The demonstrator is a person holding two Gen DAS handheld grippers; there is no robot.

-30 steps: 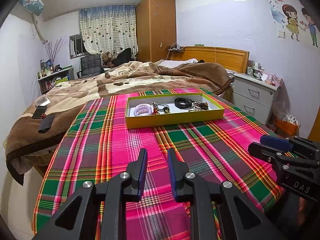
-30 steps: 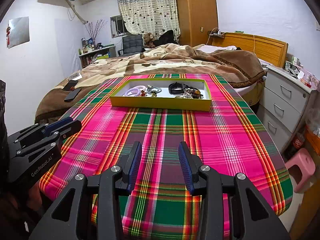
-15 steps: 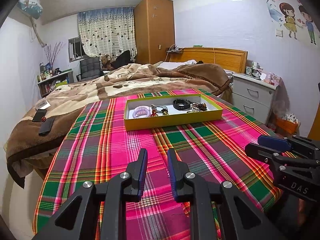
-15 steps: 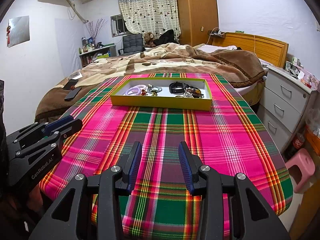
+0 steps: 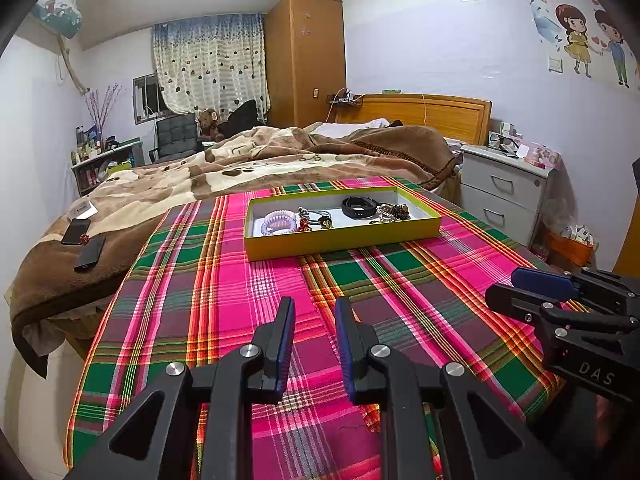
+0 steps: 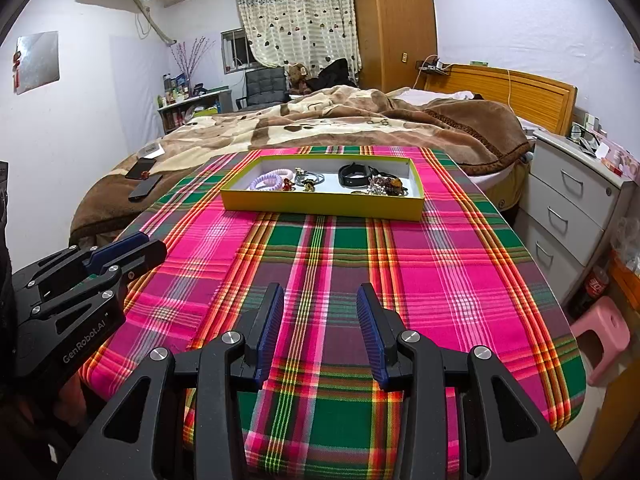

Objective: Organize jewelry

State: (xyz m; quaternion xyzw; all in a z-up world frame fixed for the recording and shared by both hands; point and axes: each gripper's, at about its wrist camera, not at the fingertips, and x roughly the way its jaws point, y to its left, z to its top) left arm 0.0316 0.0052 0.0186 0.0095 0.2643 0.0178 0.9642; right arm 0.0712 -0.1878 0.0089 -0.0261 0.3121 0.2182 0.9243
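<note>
Both tools hover low over the near end of the pink-and-green plaid cloth (image 6: 320, 264), and nothing is in hand. The left gripper (image 5: 315, 306) shows a narrow, empty gap between its blue pads; the right gripper (image 6: 320, 294) stands wider apart, also empty.

The jewelry sits well up the table, all of it inside the shallow yellow-green cardboard tray (image 5: 344, 238): a lilac coiled bracelet (image 5: 277, 222) at the left end, a cluster of small rings and charms (image 5: 316, 218) beside it, a black band (image 5: 359, 207) further right, and a tangle of brown beads (image 5: 394, 212) at the right end.

The risks from here, as a judgement: the pieces lie close together, so a pinch on one could drag a neighbour along, especially in that beaded tangle. The tray looks light, and a push on its wall could slide it across the cloth. The left gripper's narrow gap may not admit the coiled bracelet unless it opens first.
</note>
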